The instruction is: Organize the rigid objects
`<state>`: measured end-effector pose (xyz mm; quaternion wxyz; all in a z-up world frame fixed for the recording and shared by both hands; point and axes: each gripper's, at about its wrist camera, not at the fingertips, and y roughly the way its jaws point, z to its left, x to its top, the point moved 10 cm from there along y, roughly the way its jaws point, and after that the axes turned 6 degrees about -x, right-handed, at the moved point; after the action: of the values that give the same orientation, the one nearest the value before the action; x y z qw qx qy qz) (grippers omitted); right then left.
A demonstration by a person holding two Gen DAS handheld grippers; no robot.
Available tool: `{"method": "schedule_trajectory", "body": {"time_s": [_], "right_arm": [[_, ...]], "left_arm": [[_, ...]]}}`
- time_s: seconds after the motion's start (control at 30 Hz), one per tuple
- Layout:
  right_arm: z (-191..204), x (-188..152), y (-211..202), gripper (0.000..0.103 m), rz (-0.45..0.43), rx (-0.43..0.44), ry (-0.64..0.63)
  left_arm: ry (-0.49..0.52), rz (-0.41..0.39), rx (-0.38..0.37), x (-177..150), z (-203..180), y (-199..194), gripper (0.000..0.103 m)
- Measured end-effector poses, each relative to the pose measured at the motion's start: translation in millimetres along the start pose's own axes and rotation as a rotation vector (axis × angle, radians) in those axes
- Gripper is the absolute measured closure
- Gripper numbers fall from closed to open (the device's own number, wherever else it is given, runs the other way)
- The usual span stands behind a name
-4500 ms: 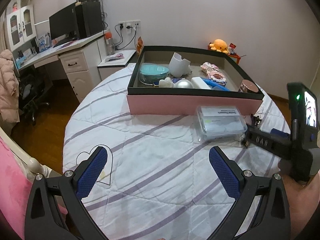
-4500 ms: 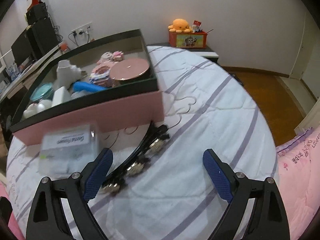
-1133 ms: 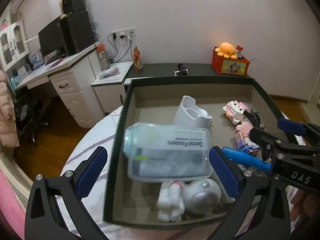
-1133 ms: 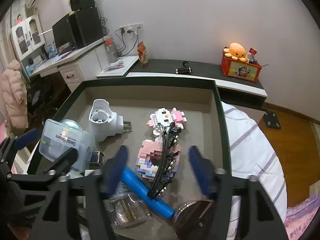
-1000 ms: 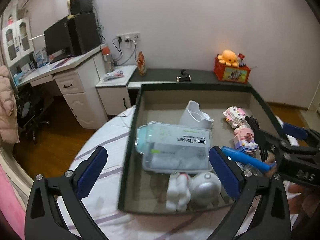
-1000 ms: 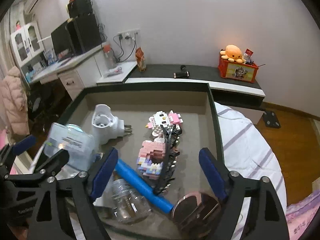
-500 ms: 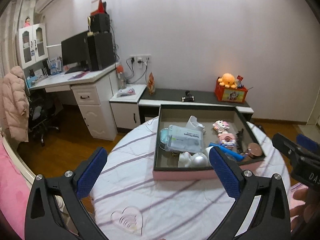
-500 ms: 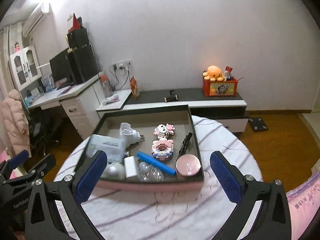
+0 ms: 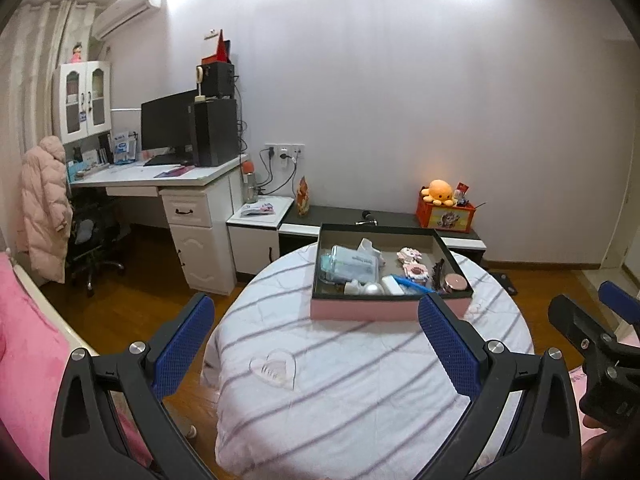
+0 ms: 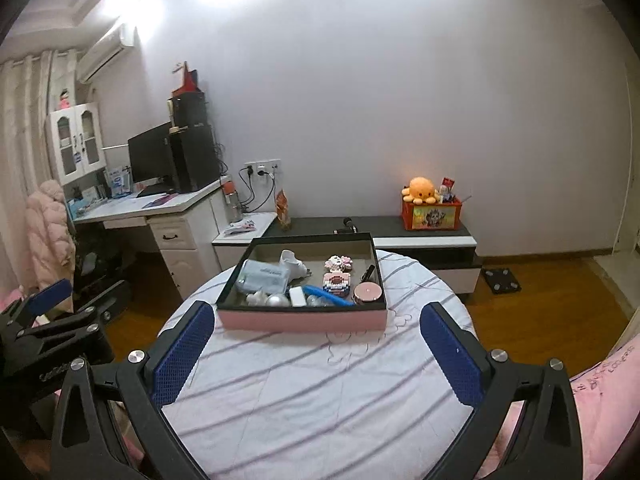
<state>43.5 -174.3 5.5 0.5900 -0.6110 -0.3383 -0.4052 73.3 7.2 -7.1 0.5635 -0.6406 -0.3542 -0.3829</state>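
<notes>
Grippers both empty, fingers wide apart: left gripper (image 9: 316,344) and right gripper (image 10: 316,344) hang over the table's near edge. Tray (image 10: 304,322) sits at the far edge w/ everything in it: 1 floss box (image 10: 262,276), 1 white plug adapter (image 10: 294,266), 2 brick figures (image 10: 337,276), 1 blue tube (image 10: 326,295), 1 pink compact (image 10: 367,292). Risk, imo: tray hugs the far rim, so a nudge could tip it off.

The pink tray (image 10: 304,323) with dark rim stands on the bed and holds a clear floss box (image 10: 262,276), a blue tube (image 10: 326,294) and a round pink compact (image 10: 367,292)
</notes>
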Motion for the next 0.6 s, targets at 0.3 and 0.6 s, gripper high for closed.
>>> {"method": "schedule_trajectory", "body": {"time_s": [0.3,0.6], "right_arm": [[-9,-29,-59,0.000,-0.037,-0.013,0.030],[-16,-47,-88,0.000,-0.053,-0.041,0.029]], "left_arm": [[-0.005,-0.036,-0.003,-29,0,-60,0.000],[-0.017,-0.026,-0.015,-47,-4,-90,0.000]]}}
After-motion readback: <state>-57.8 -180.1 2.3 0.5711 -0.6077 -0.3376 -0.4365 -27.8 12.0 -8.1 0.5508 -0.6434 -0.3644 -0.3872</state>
